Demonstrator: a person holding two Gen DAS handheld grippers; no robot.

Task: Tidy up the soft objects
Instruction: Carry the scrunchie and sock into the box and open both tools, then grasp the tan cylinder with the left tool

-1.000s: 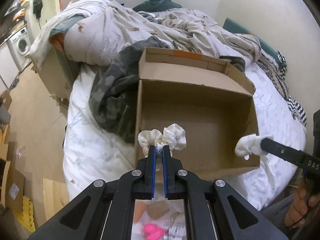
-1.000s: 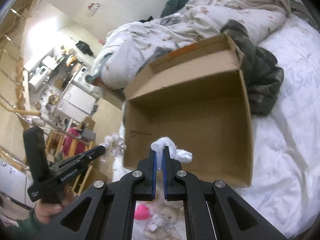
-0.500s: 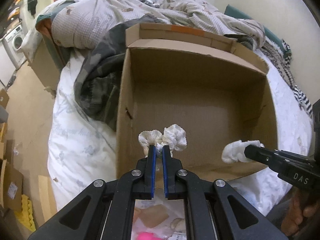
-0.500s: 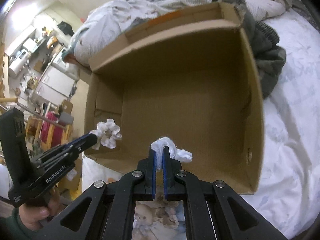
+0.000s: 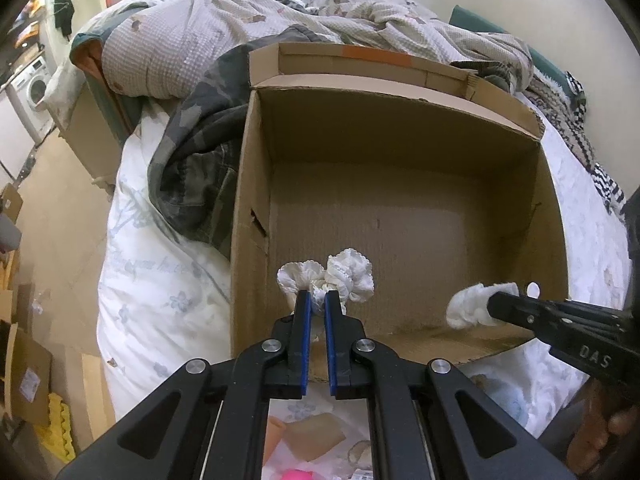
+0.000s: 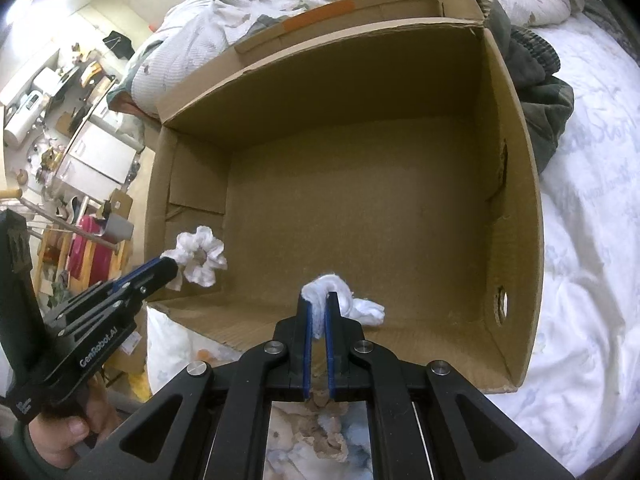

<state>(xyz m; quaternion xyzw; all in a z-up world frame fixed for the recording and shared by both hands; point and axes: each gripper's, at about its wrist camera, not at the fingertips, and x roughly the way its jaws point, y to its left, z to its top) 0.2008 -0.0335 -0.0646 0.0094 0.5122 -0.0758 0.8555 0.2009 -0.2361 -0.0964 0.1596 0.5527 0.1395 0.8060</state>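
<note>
The left claw [image 5: 314, 305], low centre of the left wrist view, is clamped on a frilly white cloth [image 5: 347, 276] just over the near wall of the open cardboard box [image 5: 256, 184]; let go too soon, I judge, it drops outside onto the bed [image 5: 160, 292]. In the right wrist view the right claw [image 6: 318, 312] likewise pinches a white cloth wad [image 6: 362, 307] protruding past its tips over the box's near edge.

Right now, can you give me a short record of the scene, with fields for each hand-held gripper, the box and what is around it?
left hand-held gripper: shut on a frilly white cloth, above the box's near edge
right hand-held gripper: shut on a plain white cloth, also above the near edge
cardboard box: open, nothing on its floor
box location: on the bed
beside box: dark garment
</note>
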